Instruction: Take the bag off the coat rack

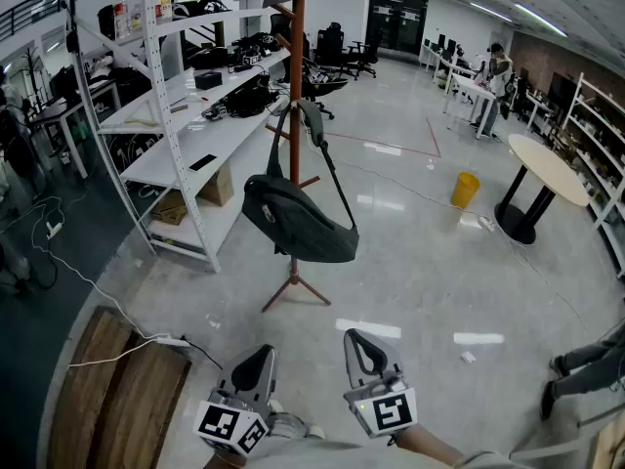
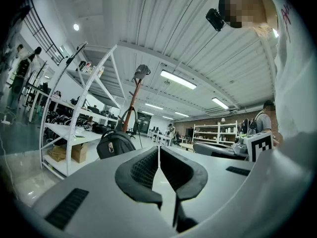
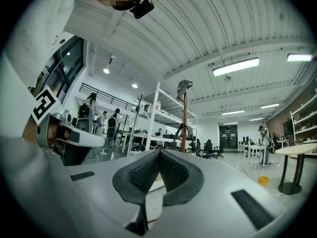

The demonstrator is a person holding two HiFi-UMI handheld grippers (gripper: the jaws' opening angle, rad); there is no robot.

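Observation:
A dark grey sling bag (image 1: 293,221) hangs by its strap from a hook on the red-brown coat rack (image 1: 296,86), which stands on the shiny floor well ahead of me. In the left gripper view the bag (image 2: 115,144) and the rack's pole (image 2: 132,103) show beyond the jaws. The rack (image 3: 184,118) appears in the right gripper view too. My left gripper (image 1: 256,362) and right gripper (image 1: 363,343) are low near my body, far short of the bag. Both point level with their tips together and nothing between them.
A white shelving unit (image 1: 186,115) with gear and boxes stands left of the rack. A wooden surface (image 1: 117,389) lies at lower left, with a white cable. A yellow bin (image 1: 465,189) and a round table (image 1: 547,169) are at right. People stand at the edges.

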